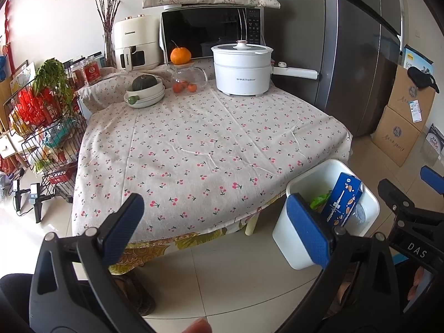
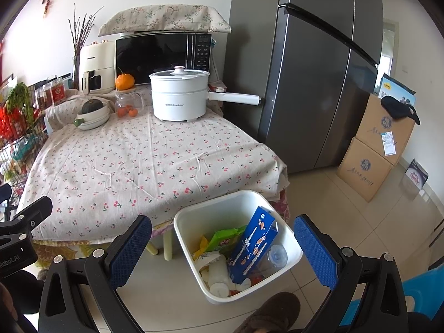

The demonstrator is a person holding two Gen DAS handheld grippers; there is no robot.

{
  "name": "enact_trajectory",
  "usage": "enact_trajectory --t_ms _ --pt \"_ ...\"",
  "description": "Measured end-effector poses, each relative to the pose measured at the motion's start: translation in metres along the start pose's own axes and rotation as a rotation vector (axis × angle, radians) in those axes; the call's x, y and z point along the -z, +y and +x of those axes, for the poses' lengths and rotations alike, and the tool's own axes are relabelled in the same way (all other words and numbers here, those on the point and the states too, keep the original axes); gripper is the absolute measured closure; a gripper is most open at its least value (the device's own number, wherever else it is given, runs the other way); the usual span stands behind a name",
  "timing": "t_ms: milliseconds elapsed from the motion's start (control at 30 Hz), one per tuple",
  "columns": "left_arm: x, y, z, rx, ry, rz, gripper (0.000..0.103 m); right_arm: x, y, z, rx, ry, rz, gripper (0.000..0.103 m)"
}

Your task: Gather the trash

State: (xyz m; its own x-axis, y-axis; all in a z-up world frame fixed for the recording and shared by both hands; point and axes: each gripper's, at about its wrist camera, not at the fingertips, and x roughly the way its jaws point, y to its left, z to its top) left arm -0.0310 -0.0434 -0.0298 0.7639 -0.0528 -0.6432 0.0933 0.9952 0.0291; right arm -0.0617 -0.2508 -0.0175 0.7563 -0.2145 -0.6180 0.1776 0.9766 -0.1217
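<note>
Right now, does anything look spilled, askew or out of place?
Nothing spilled. The blue carton leans tilted in the white bin, poking above the rim. An orange sits atop the glass teapot, which is odd but steady.

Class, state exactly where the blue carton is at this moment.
In the right wrist view the blue carton stands tilted inside the white bin on the floor by the table's near right corner, beside a green packet.
</note>
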Motion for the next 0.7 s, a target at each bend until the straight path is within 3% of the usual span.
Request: enact_trajectory --t_ms 700 --pt "0.0002 -0.0007 -0.0005 -0.003 -0.001 0.003 0.001 0.0006 -0.0006 -0.0002 0.004 0.006 0.0 0.0"
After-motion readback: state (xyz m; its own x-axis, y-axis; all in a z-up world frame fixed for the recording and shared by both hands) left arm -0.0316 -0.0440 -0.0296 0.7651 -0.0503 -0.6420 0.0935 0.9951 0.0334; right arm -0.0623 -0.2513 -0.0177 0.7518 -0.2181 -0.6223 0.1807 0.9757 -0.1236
